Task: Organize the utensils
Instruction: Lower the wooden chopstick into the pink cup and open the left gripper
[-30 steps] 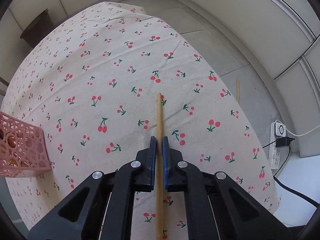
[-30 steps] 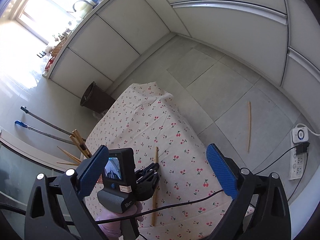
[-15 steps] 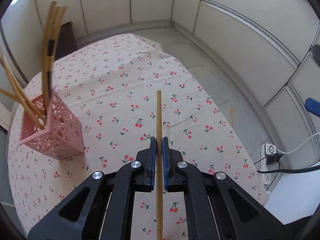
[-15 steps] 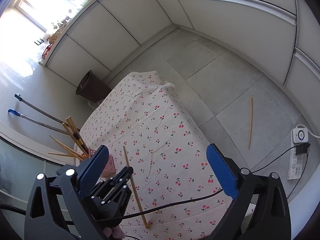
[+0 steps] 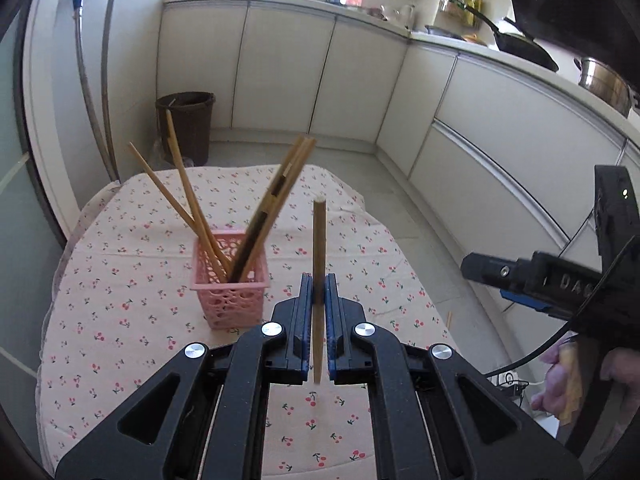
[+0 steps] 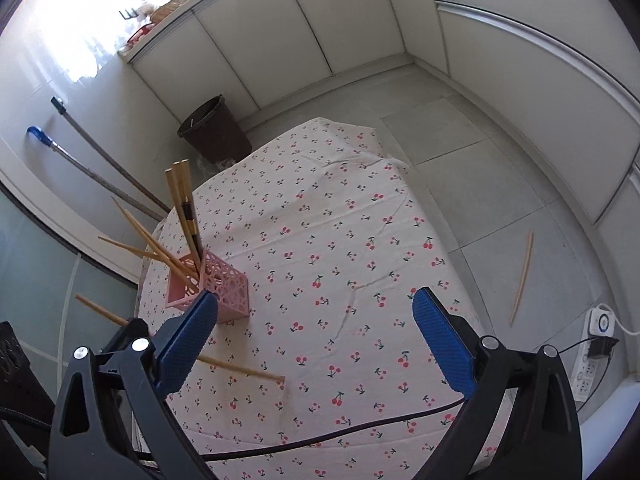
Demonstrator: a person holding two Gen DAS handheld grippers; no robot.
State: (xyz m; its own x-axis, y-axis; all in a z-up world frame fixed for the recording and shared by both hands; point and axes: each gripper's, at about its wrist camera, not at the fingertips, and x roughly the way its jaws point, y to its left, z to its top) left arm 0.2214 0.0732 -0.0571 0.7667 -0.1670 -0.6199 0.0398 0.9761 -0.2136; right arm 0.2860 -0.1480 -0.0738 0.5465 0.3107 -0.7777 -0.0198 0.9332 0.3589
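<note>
From the left wrist we see our left tongs [image 5: 319, 294] clamped on a wooden chopstick [image 5: 319, 264], held above the desk [image 5: 120, 280] just right of the pink basket [image 5: 232, 284] of chopsticks. From the right wrist, our right tongs [image 6: 316, 340] stand wide apart, holding nothing, above the cherry-print cloth [image 6: 340, 220]; one chopstick on the floor [image 6: 522, 276].

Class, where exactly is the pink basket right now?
The pink basket stands on the cherry-print tablecloth, left of the chopstick clamped in the left gripper, and holds several chopsticks.

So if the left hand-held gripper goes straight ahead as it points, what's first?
Probably bare tablecloth just right of the pink basket; the chopstick it grips would lead. Depth is unclear.
</note>
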